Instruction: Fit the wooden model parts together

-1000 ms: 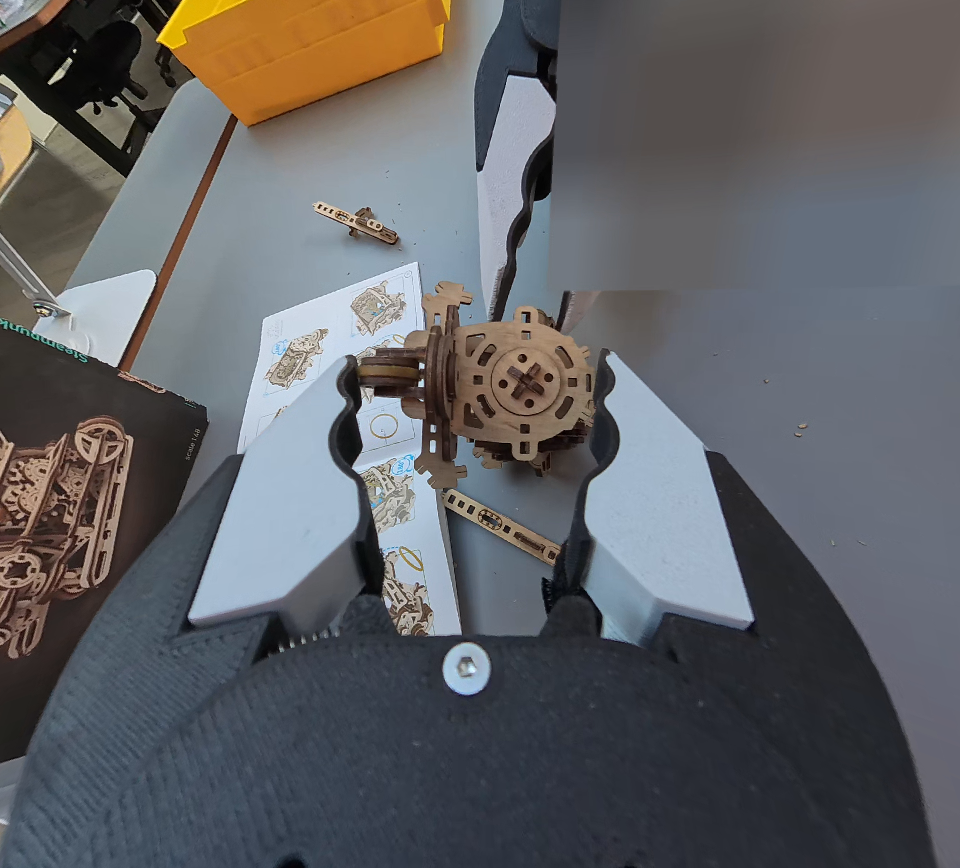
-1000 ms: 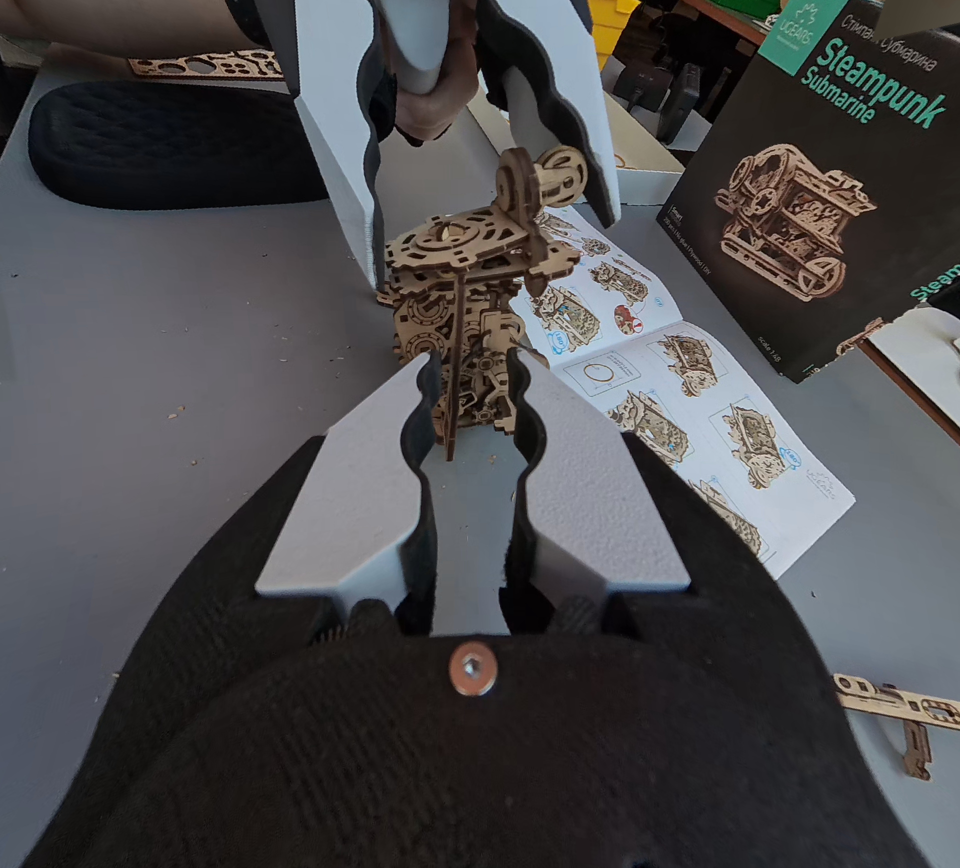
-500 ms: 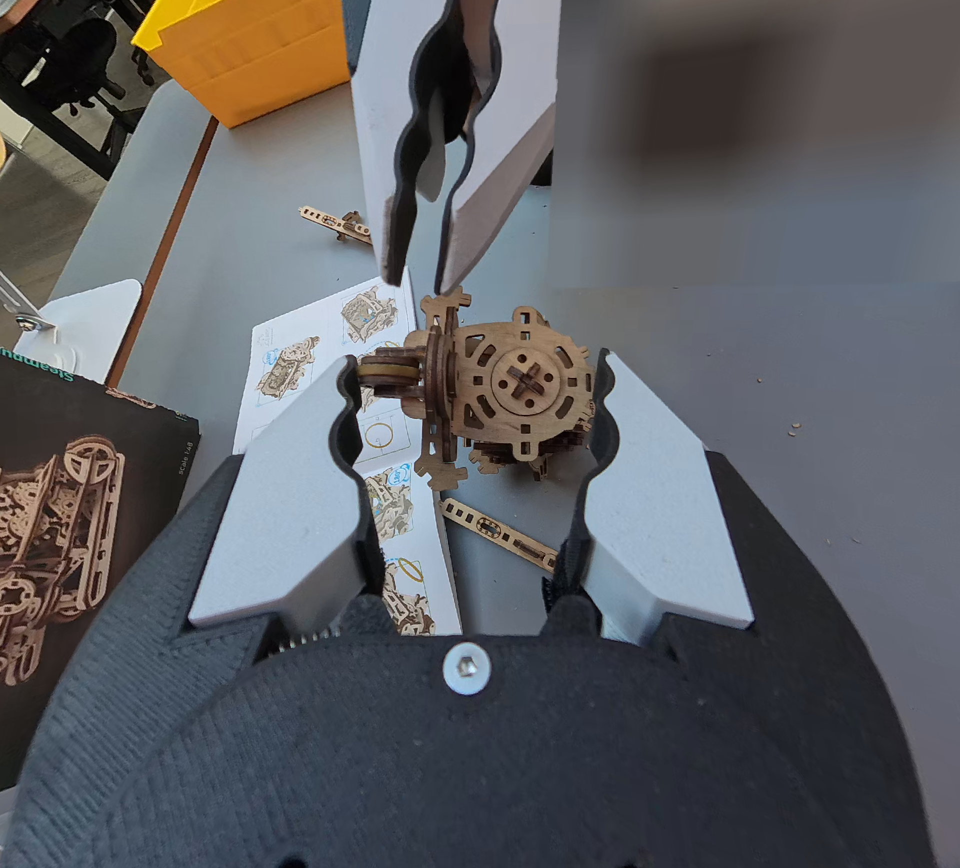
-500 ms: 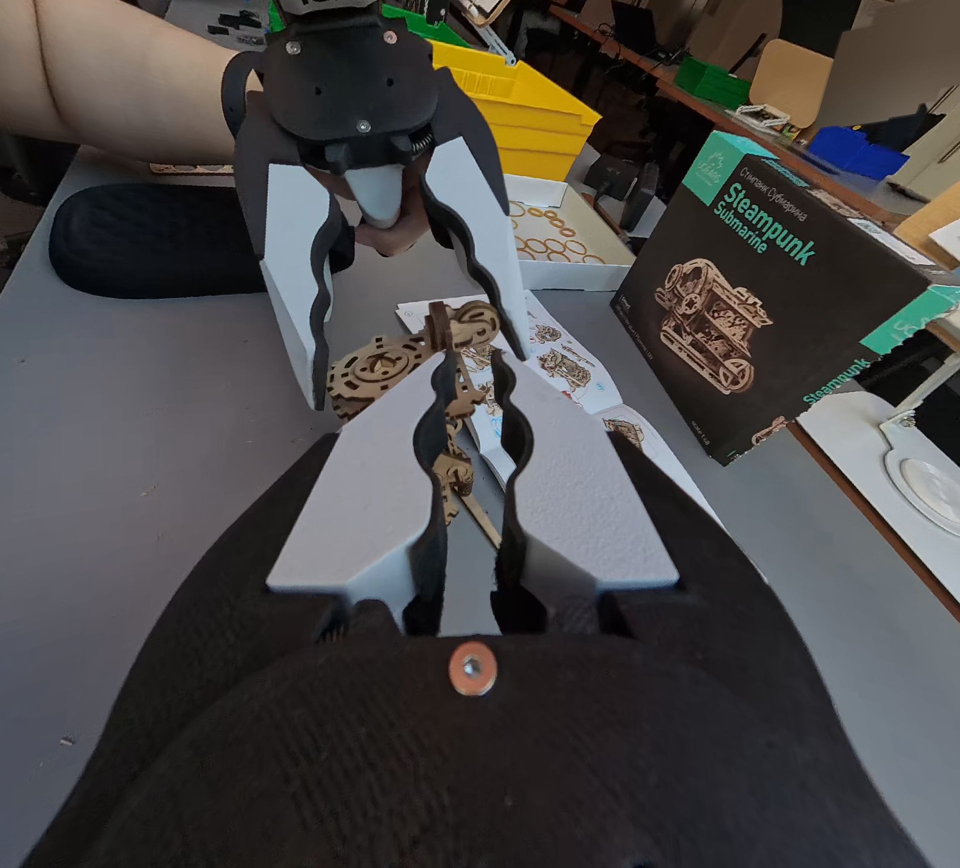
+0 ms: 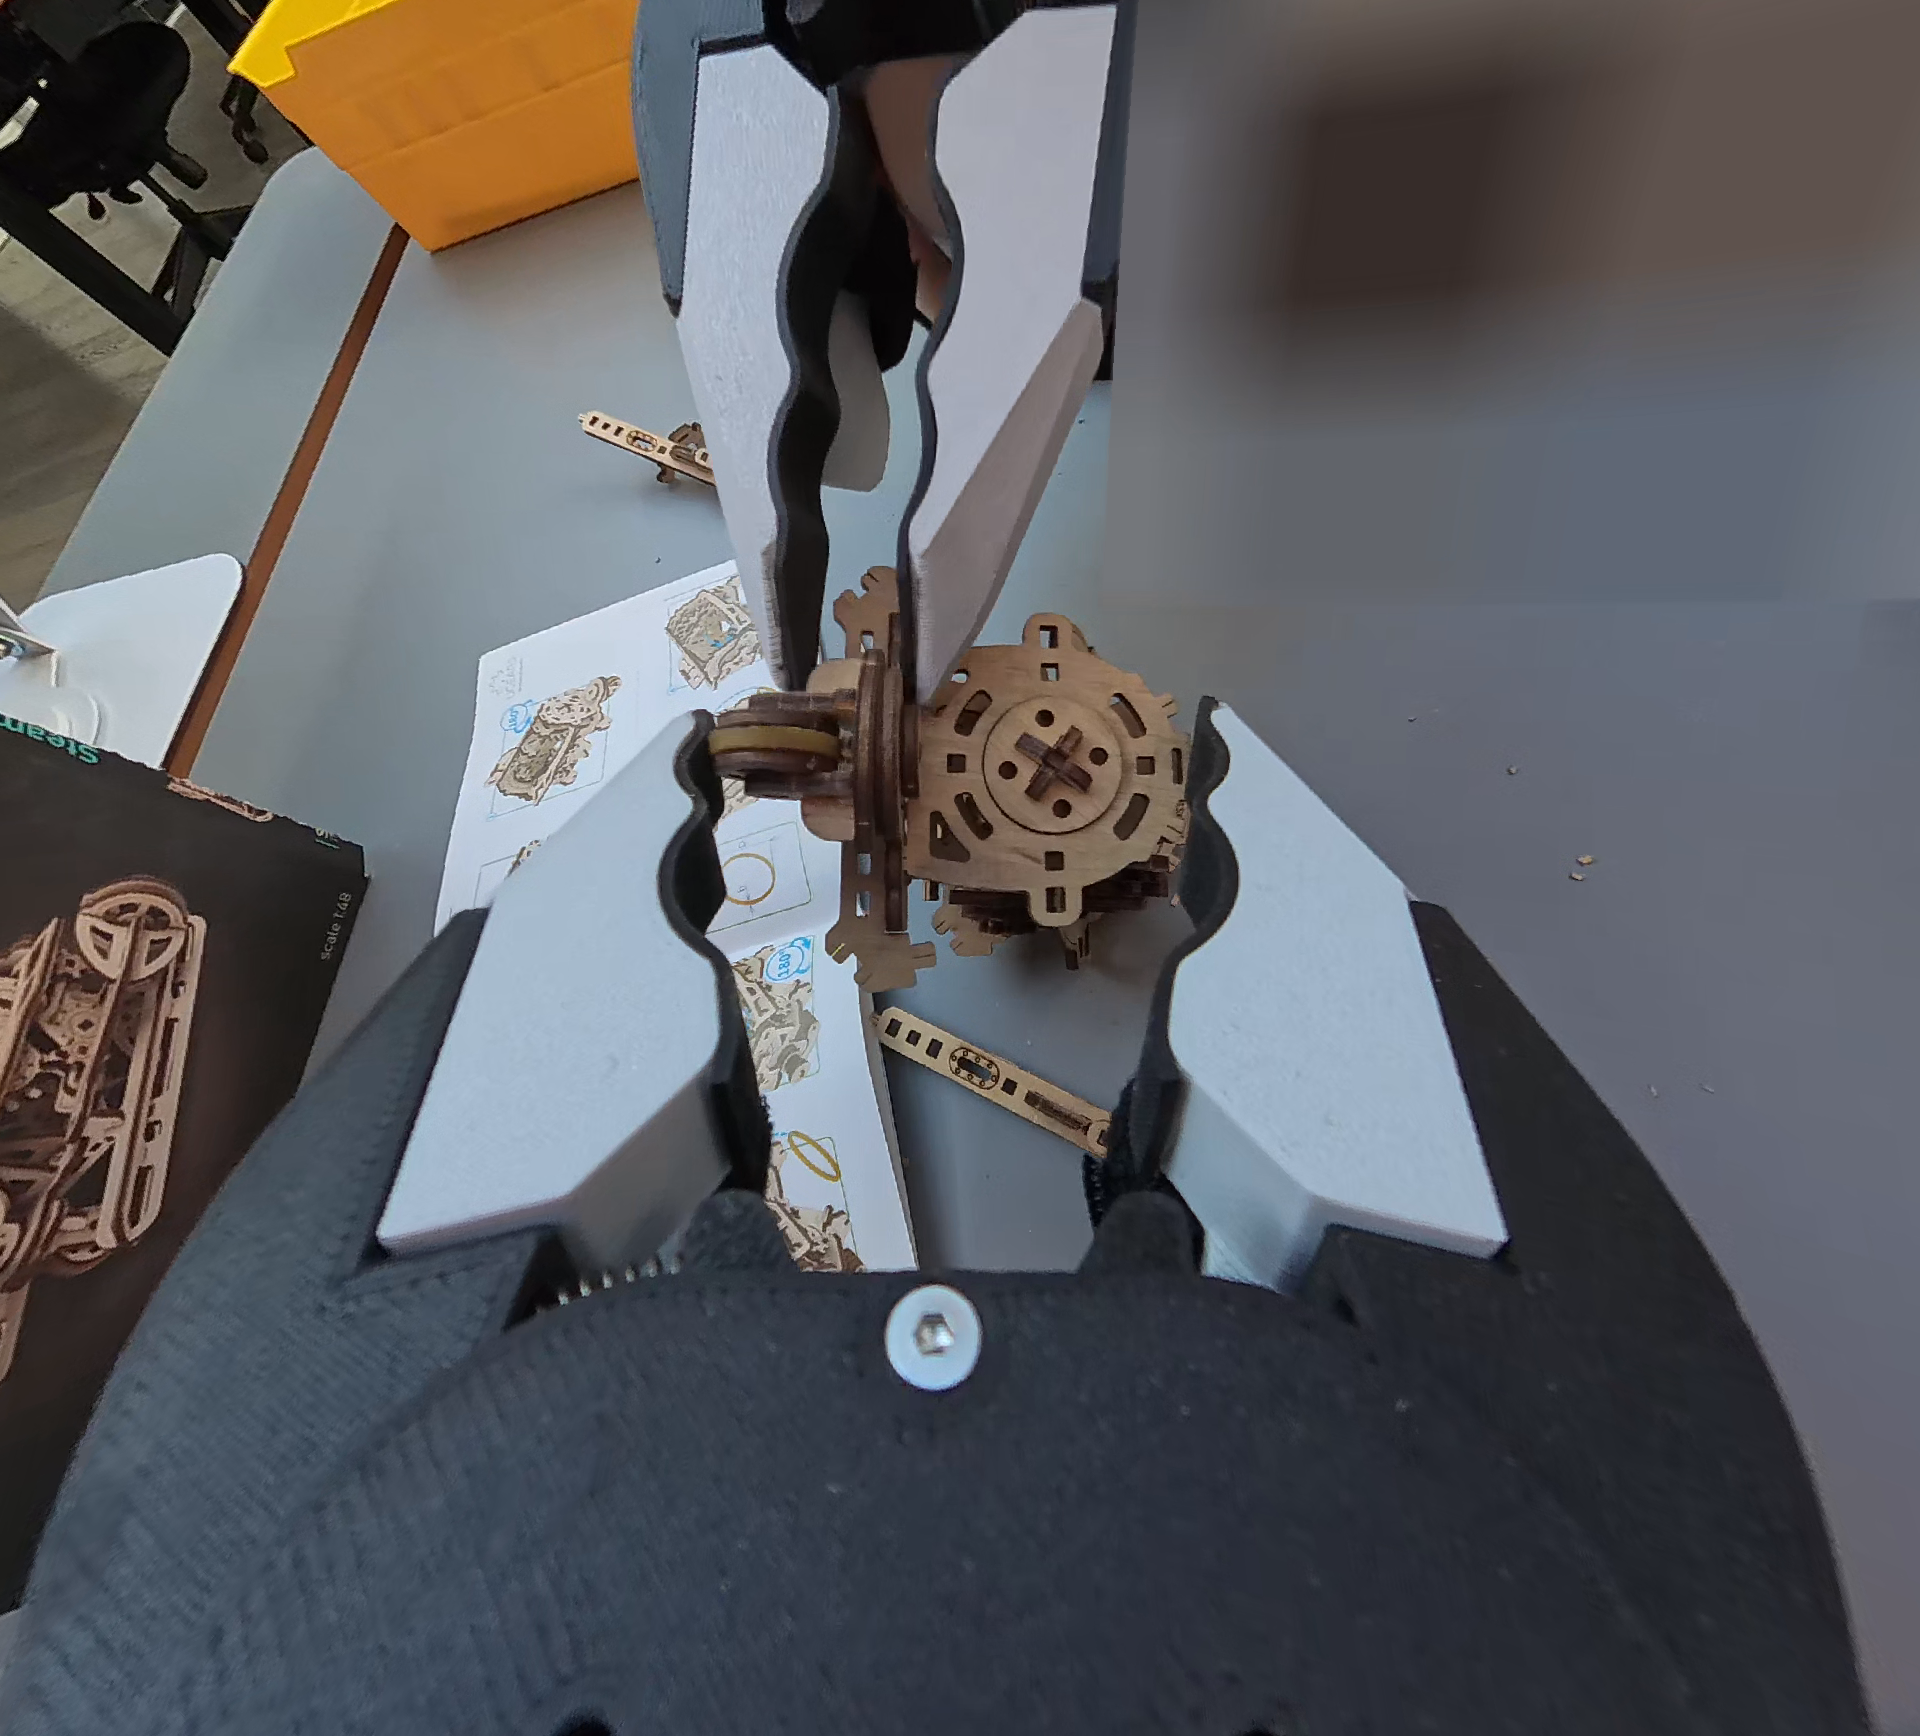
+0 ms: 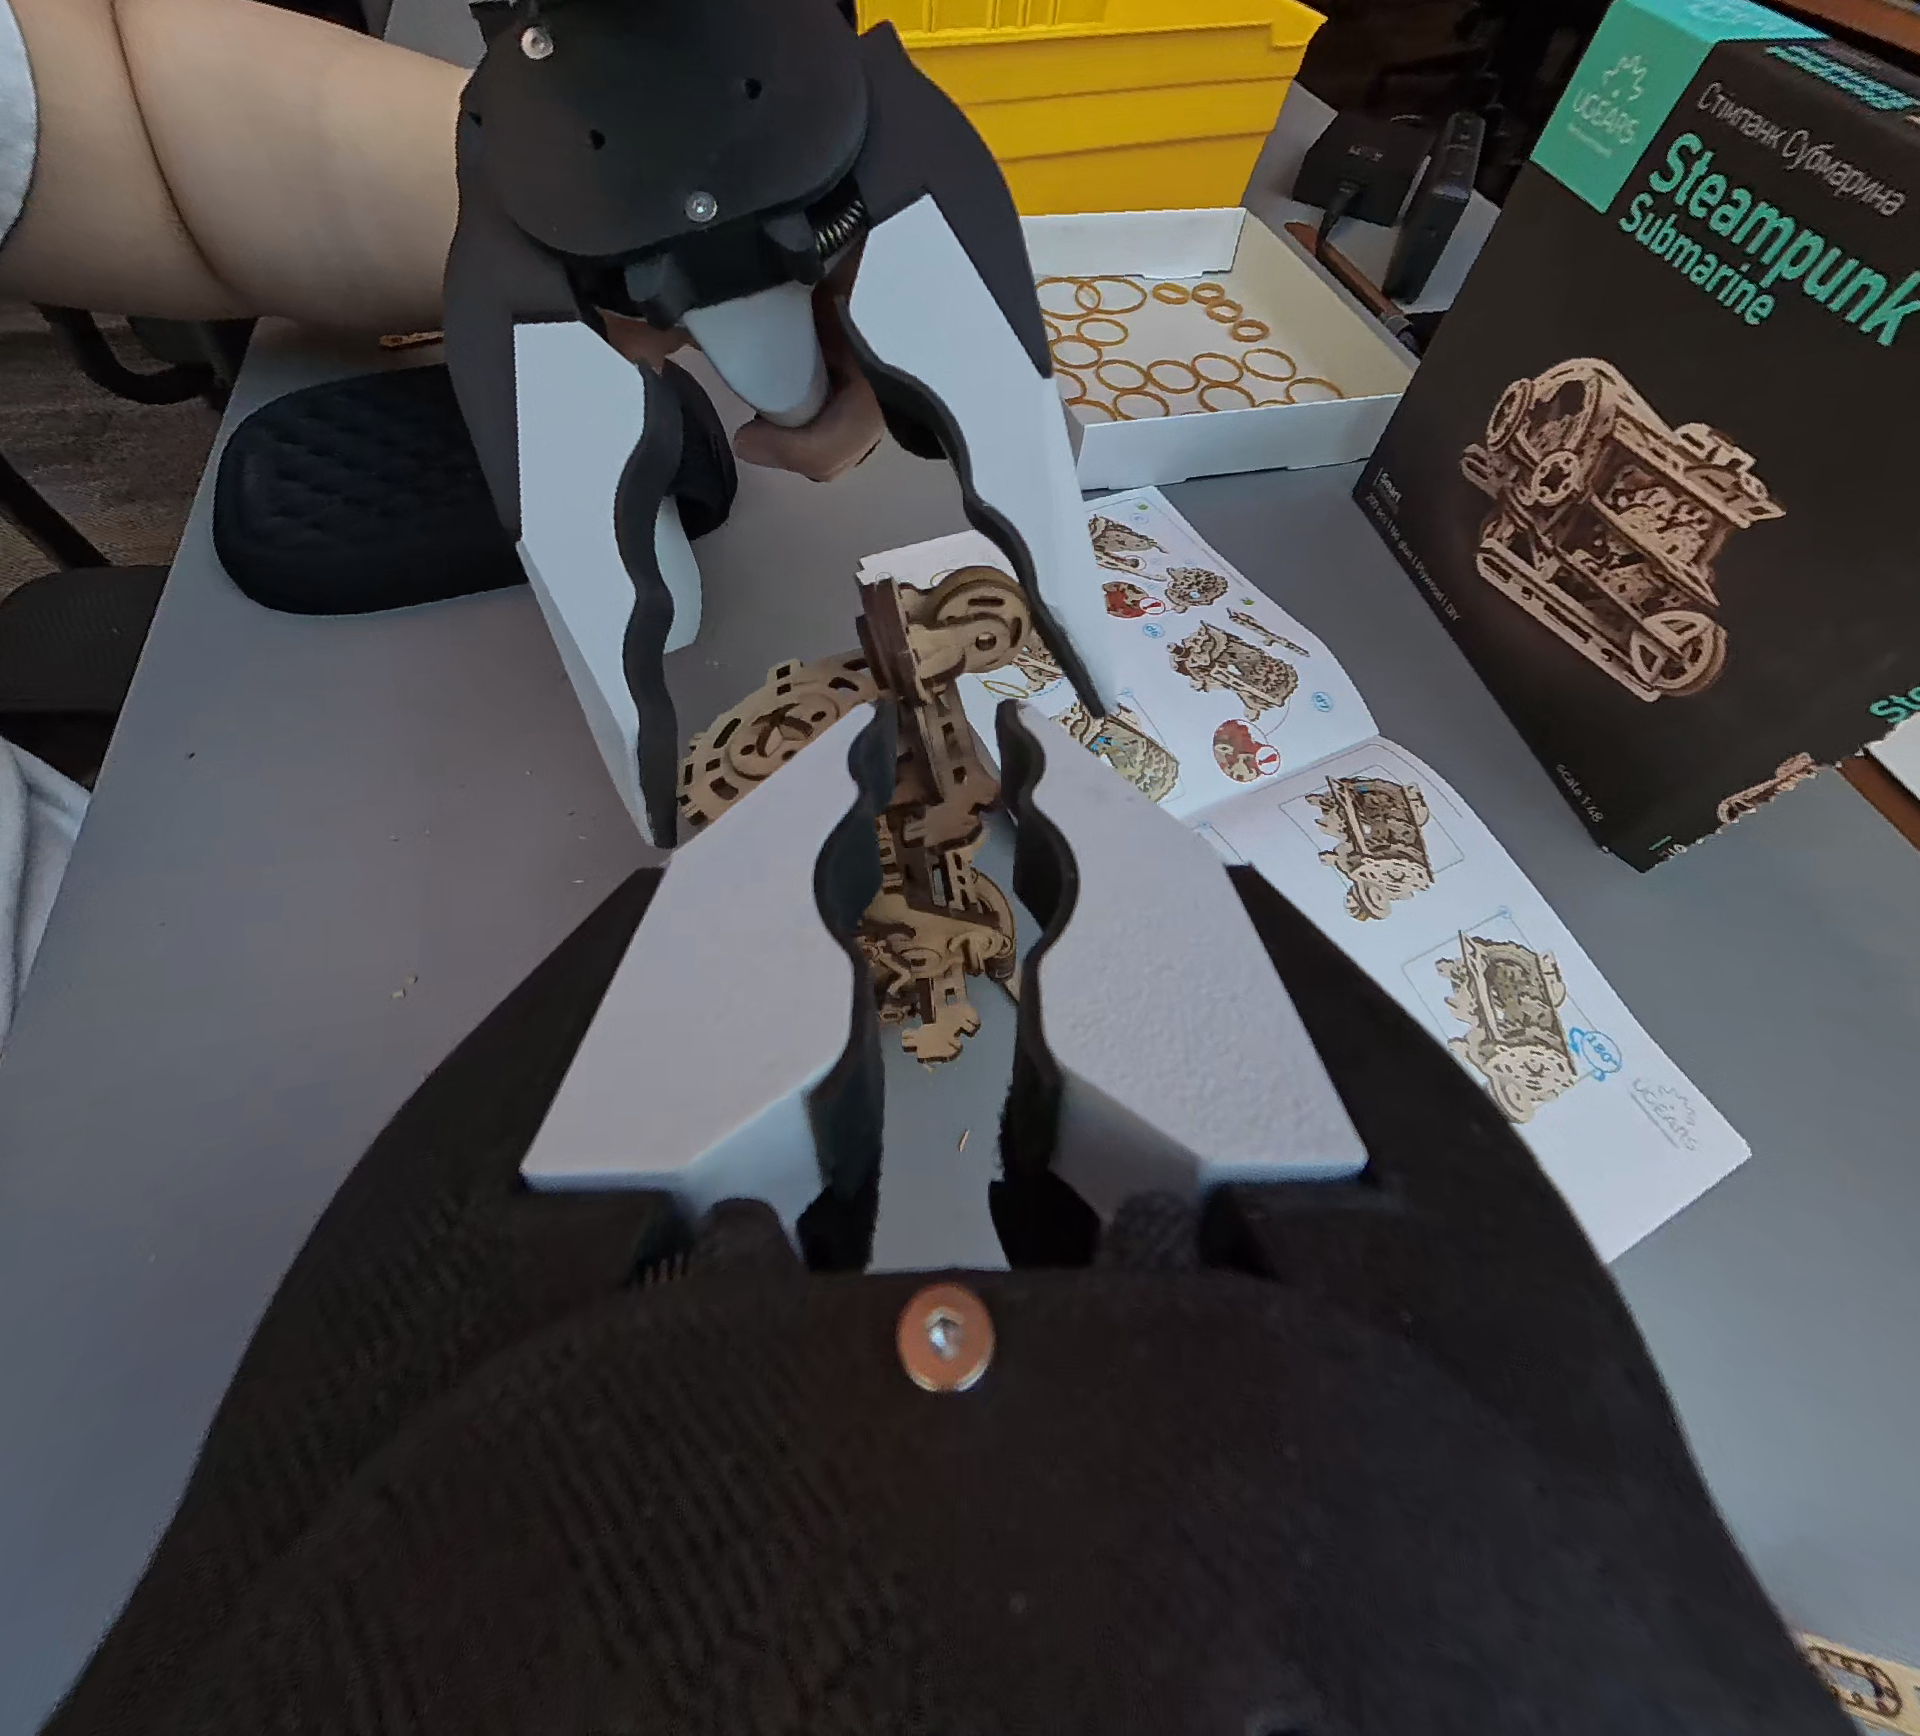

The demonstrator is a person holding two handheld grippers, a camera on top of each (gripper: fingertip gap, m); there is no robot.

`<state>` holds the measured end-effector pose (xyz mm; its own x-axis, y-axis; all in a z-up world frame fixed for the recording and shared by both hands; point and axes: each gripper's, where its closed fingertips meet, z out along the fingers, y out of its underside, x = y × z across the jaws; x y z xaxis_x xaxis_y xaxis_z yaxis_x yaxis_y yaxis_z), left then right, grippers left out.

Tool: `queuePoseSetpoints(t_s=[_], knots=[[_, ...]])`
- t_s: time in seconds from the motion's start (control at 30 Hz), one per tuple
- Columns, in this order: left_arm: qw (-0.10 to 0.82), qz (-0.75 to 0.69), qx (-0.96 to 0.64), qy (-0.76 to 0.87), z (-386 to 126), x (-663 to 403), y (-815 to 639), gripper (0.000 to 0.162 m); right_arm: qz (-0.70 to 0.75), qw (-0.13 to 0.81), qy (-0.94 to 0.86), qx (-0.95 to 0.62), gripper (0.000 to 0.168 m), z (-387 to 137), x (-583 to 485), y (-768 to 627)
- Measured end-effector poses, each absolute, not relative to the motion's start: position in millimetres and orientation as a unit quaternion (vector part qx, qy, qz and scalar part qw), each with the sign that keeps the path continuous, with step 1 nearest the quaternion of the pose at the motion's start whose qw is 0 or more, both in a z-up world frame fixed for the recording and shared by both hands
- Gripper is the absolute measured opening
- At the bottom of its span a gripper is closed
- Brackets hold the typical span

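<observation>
The wooden model (image 5: 1049, 772) stands on the grey table (image 5: 1507, 1011). It has a slotted disc with a cross hub, an upright plate and a small wheel with a rubber ring. My left gripper (image 5: 948, 730) spans it, one pad touching the wheel and the other the disc edge. My right gripper (image 6: 943, 715) comes from the far side and above, its narrow gap straddling the upright plate. A gap shows beside one pad. In the right wrist view the model (image 6: 925, 907) sits between the left gripper's (image 6: 873, 772) fingers. The right gripper also shows in the left wrist view (image 5: 854, 676).
A loose wooden strip (image 5: 987, 1068) lies under the model and another part (image 5: 644, 445) lies farther off. An instruction leaflet (image 6: 1403, 855), the dark kit box (image 6: 1662, 439), a white tray of rubber rings (image 6: 1195, 356), a yellow bin (image 6: 1091, 76) and a black pad (image 6: 353, 491) surround the work spot. Both grippers' tips are close together, under 4 cm apart.
My right gripper has risen from the plate's lower end and tilted, so its fingers now reach the plate's top from above. The left gripper and the model have stayed put.
</observation>
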<state>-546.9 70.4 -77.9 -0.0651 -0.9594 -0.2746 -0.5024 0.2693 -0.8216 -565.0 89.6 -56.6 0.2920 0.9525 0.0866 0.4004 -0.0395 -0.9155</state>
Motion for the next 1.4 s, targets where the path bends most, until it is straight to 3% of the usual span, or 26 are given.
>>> queuePoseSetpoints(t_s=[0.07,0.13,0.57,0.93,1.4], knots=[[0.421,-0.271,-0.540,0.677,-78,-546,71,0.089,0.298,0.459,-0.514,-0.661,0.016,-57,-566,90],[0.422,-0.271,-0.541,0.675,-77,-547,72,0.089,0.310,0.444,-0.518,-0.662,0.004,-59,-567,85],[0.373,-0.364,-0.567,0.638,-63,-572,69,0.078,0.315,0.444,-0.504,-0.670,0.002,-60,-561,85],[0.335,-0.407,-0.590,0.611,-69,-575,89,0.038,0.329,0.449,-0.494,-0.668,0.001,-59,-556,83],[0.279,-0.449,-0.595,0.606,-70,-563,92,0.016,0.331,0.458,-0.491,-0.663,0.002,-59,-552,84]])
